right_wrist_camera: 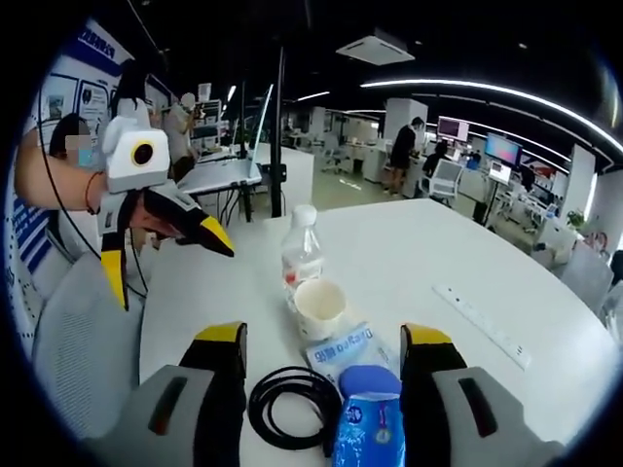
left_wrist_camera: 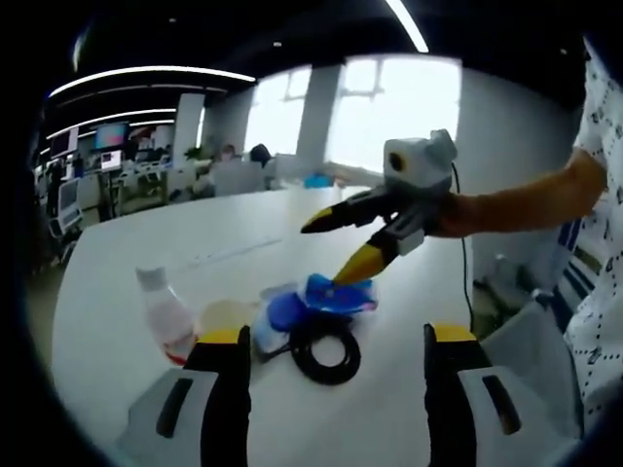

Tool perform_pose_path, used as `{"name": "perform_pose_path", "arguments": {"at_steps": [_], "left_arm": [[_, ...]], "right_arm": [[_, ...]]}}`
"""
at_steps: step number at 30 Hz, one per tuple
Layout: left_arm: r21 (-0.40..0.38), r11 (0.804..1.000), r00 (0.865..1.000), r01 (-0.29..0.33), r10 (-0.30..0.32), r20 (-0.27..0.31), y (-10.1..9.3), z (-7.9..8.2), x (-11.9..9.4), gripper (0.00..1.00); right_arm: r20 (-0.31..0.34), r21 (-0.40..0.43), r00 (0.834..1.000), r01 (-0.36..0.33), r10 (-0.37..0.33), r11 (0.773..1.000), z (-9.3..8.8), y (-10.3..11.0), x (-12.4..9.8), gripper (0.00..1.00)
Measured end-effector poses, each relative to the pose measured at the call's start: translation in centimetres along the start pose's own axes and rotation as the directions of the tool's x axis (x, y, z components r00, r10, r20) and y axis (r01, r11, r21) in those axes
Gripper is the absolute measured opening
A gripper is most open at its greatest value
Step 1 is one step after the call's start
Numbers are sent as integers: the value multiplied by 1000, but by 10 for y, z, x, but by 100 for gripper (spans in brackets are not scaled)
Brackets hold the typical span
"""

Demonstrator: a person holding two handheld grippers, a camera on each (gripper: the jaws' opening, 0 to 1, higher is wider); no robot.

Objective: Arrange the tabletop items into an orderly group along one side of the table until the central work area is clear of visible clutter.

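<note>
With right gripper [right_wrist_camera: 321,375] fingers spread, centre the blue pouch [right_wrist_camera: 368,420] between them before closing; left gripper [left_wrist_camera: 331,379] fingers also spread.

The white table [right_wrist_camera: 467,253] lies bare on its far part and to the right, up to a flat power strip [right_wrist_camera: 484,313]. Near its edge a water bottle [right_wrist_camera: 302,251], a paper cup [right_wrist_camera: 320,307], a blue packet [right_wrist_camera: 350,350], a blue-capped container [right_wrist_camera: 370,420] and a coiled black cable [right_wrist_camera: 292,407] crowd together, touching or just beside each other. A grey chair [right_wrist_camera: 83,350] stands close on the left.

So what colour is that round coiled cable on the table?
Black. The coiled cable shows best in the right gripper view, lying on the white table.
</note>
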State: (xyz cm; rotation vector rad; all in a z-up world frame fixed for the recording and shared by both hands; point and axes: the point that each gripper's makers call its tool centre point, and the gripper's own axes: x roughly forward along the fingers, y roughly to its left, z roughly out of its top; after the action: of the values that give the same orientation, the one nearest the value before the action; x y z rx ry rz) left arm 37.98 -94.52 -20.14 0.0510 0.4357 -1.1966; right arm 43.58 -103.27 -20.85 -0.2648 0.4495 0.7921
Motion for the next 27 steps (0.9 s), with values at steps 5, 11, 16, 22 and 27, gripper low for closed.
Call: {"name": "perform_pose_path", "arguments": {"at_steps": [5, 11, 16, 22, 27], "left_arm": [[4, 1000, 1000, 11, -11, 1, -2, 3, 5, 70], [14, 1000, 1000, 22, -22, 1, -4, 6, 10, 70], [24, 999, 999, 34, -34, -1, -6, 10, 15, 70], [33, 998, 999, 52, -52, 1, -8, 14, 22, 69], [38, 997, 998, 68, -68, 0, -10, 16, 28, 69]], "right_arm": [[4, 18, 1000, 21, -21, 1000, -5, -6, -10, 62], [4, 25, 999, 49, -50, 998, -9, -13, -22, 61], [-3, 42, 996, 88, -88, 995, -17, -20, -34, 60], [0, 74, 992, 126, -127, 989, -26, -27, -49, 60], [-4, 91, 987, 158, -158, 983, -32, -32, -61, 59]]}}
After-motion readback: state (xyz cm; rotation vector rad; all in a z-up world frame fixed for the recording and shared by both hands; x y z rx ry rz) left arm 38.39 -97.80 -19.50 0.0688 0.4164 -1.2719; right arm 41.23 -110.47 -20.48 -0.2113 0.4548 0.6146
